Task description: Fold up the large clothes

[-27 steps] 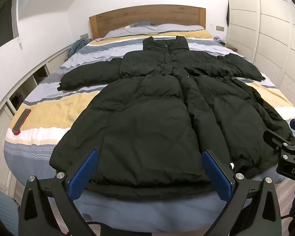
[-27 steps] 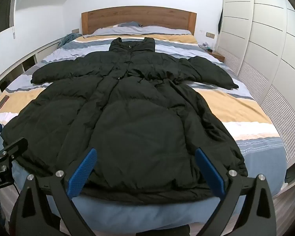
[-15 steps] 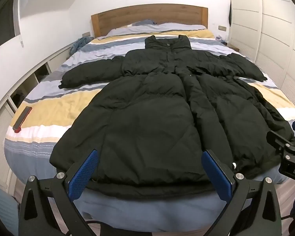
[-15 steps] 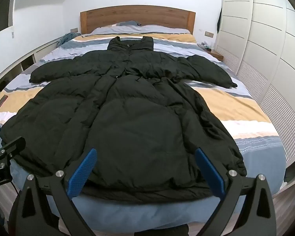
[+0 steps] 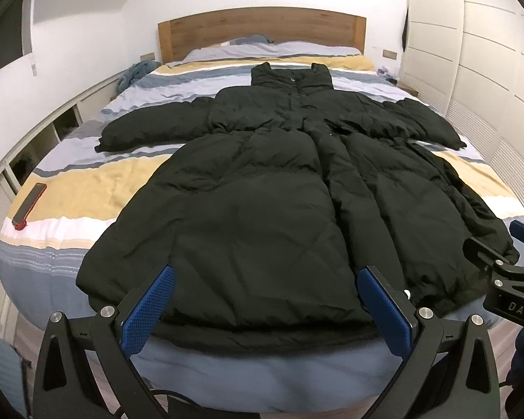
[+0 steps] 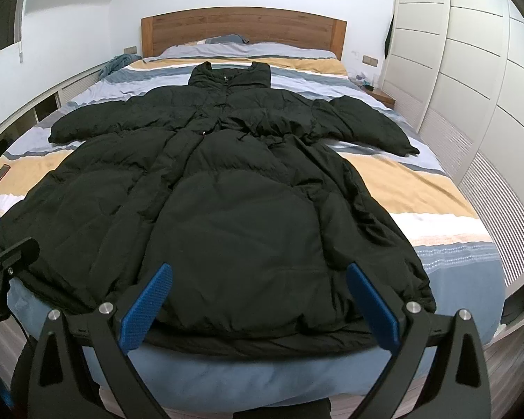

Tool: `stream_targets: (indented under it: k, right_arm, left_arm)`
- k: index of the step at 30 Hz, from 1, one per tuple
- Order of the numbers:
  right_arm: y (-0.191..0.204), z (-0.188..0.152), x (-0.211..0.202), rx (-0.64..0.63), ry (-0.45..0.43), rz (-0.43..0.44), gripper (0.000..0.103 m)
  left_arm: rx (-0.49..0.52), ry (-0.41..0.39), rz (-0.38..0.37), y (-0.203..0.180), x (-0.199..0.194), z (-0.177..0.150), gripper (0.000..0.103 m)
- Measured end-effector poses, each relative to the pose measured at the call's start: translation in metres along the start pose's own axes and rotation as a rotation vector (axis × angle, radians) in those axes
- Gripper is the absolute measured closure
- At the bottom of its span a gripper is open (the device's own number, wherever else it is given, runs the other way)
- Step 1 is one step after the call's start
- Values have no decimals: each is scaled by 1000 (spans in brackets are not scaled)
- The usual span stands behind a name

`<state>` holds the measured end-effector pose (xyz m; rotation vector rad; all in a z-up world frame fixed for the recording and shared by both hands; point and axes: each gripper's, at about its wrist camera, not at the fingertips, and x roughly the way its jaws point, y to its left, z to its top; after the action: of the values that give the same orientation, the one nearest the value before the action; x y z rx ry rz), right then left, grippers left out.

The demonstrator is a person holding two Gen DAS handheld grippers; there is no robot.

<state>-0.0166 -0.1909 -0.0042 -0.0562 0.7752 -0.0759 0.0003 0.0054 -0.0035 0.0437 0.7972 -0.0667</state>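
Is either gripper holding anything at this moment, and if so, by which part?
Nothing is held. The left gripper and right gripper both stand wide open near the hem of the black puffer coat, which lies flat on the striped bed.

Both wrist views look down along the bed [image 5: 70,209] from its foot, sharing the coat [image 6: 234,209].

Coat [image 5: 262,209] — matt quilted cloth.
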Motion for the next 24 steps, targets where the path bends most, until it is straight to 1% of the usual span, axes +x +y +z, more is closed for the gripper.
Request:
stream_targets:
  k: [12,15,20,24]
  right_arm:
    - [-2,0,1,-3,-1,-3,2]
    - [-2,0,2,-4,1,-2,2]
    - [-2,0,1,-6,2,-6,2]
    - [-3,2,2,-6,-1,-11,2]
  left_arm:
    - [8,-7,17,-1,-1,0,1]
    - [-1,1,13,-1,-1,1,1]
    - [1,7,29,-2,0,9,1]
    - [23,-2,45,-4,-1,14,1]
